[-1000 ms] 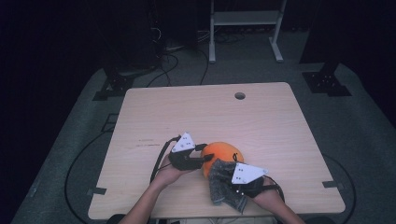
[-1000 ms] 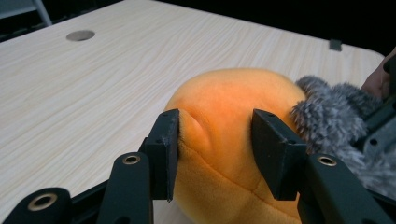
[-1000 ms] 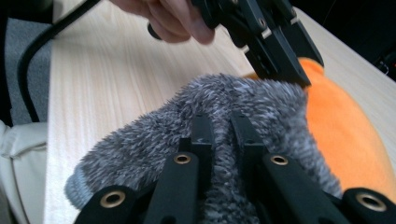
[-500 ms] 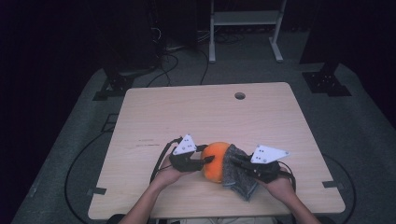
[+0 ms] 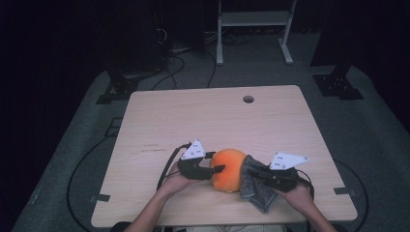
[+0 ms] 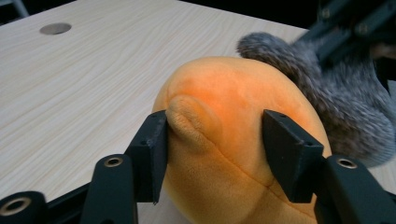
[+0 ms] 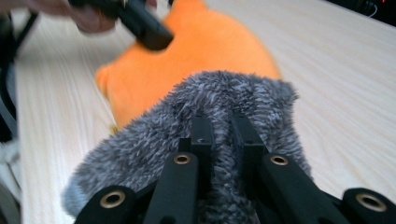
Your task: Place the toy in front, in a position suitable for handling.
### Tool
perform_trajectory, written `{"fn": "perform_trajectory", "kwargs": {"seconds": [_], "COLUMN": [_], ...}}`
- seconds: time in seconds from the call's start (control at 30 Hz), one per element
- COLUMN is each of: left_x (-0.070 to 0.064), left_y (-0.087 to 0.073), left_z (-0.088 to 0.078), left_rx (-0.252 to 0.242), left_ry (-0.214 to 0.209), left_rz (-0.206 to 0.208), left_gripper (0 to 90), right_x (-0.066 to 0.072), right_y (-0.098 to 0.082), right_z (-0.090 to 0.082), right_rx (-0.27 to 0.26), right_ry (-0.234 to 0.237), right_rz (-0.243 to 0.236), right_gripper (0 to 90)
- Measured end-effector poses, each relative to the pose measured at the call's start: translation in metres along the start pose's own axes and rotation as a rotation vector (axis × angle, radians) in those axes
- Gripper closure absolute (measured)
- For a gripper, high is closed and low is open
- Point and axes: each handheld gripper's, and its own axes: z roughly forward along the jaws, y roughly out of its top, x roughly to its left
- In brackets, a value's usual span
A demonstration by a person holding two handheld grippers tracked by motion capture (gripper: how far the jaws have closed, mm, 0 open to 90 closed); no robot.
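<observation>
Orange plush [image 5: 228, 169]: on table [image 5: 203, 121], near front edge, between both grippers.
Grey furry cloth [image 5: 254, 183]: draped against the plush's right side, lower end on the tabletop.
Left gripper [image 6: 212, 140]: jaws just been opening, plush between them; left pad touches a raised fold, right pad sits at the plush's surface.
Right gripper [image 7: 223, 128]: jaws clamped together on the grey cloth.
Table hole [image 5: 248, 99]: far side, well apart.

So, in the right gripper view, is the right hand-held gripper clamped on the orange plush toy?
No, the right hand-held gripper is shut on the grey fuzzy cloth, and the orange plush toy lies beyond it.
</observation>
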Motion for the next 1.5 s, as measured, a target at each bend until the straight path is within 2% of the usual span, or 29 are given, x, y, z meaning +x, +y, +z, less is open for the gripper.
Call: {"fn": "perform_trajectory", "kwargs": {"seconds": [0.1, 0.17, 0.2, 0.27, 0.3, 0.37, 0.4, 0.5, 0.57, 0.6, 0.7, 0.8, 0.83, 0.87, 0.9, 0.97, 1.03, 1.17, 1.3, 1.5], "left_x": [-0.007, -0.009, -0.009, -0.003, -0.001, 0.001, -0.002, -0.007, -0.010, -0.011, -0.019, -0.029, -0.031, -0.033, -0.033, -0.029, -0.026, -0.022, -0.017, -0.009], "left_y": [0.002, 0.002, 0.002, 0.002, 0.001, 0.000, 0.000, 0.002, 0.003, 0.003, 0.006, 0.008, 0.009, 0.009, 0.008, 0.004, 0.002, 0.000, -0.002, -0.003], "left_z": [0.001, 0.001, 0.000, 0.001, 0.002, 0.004, 0.004, 0.003, 0.002, 0.002, 0.004, 0.005, 0.005, 0.004, 0.003, 0.000, -0.001, -0.003, -0.003, -0.003], "left_rx": [-0.015, -0.017, -0.014, 0.002, 0.010, 0.011, 0.002, -0.001, -0.003, -0.003, -0.018, -0.029, -0.030, -0.009, 0.001, -0.008, -0.009, 0.004, 0.016, 0.031], "left_ry": [-0.014, -0.011, -0.001, 0.018, 0.006, -0.028, -0.034, -0.031, -0.037, -0.037, -0.042, -0.053, -0.056, -0.047, -0.036, -0.046, -0.053, -0.058, -0.055, -0.065], "left_rz": [0.056, 0.072, 0.057, -0.015, -0.047, -0.070, -0.050, -0.004, 0.037, 0.055, 0.128, 0.211, 0.239, 0.266, 0.275, 0.248, 0.238, 0.228, 0.188, 0.128], "left_gripper": [44.5, 43.3, 40.1, 25.1, 21.2, 24.7, 31.2, 38.7, 41.0, 41.4, 42.8, 43.3, 43.3, 43.2, 43.2, 43.9, 44.2, 44.3, 44.4, 41.5], "right_x": [0.000, 0.000, -0.001, -0.003, -0.003, -0.004, -0.005, -0.010, -0.010, -0.009, 0.000, 0.011, 0.014, 0.017, 0.018, 0.016, 0.010, -0.004, -0.014, -0.011], "right_y": [0.014, 0.023, 0.025, 0.024, 0.022, 0.016, 0.013, 0.007, 0.009, 0.013, 0.032, 0.054, 0.059, 0.062, 0.063, 0.062, 0.057, 0.039, 0.022, 0.000], "right_z": [-0.003, 0.002, 0.006, 0.011, 0.011, 0.010, 0.008, -0.002, -0.013, -0.017, -0.021, -0.010, -0.003, 0.005, 0.013, 0.017, 0.017, 0.008, 0.001, -0.004], "right_rx": [-0.039, -0.026, -0.013, -0.007, -0.008, 0.001, 0.014, 0.050, 0.018, 0.003, -0.033, -0.033, -0.014, 0.008, 0.028, 0.027, 0.023, 0.031, 0.045, 0.042], "right_ry": [0.013, 0.021, 0.023, 0.033, 0.042, 0.035, 0.026, 0.000, 0.016, 0.027, 0.054, 0.087, 0.094, 0.098, 0.098, 0.104, 0.095, 0.061, 0.035, 0.037], "right_rz": [-0.021, -0.043, -0.053, -0.039, -0.027, -0.020, -0.018, -0.010, 0.012, 0.008, -0.038, -0.102, -0.118, -0.135, -0.153, -0.136, -0.112, -0.052, 0.001, 0.042], "right_gripper": [80.9, 80.9, 80.9, 81.0, 81.1, 81.1, 81.1, 81.1, 81.1, 81.1, 81.0, 81.0, 81.0, 81.0, 81.1, 81.2, 81.2, 81.1, 81.1, 81.1]}}
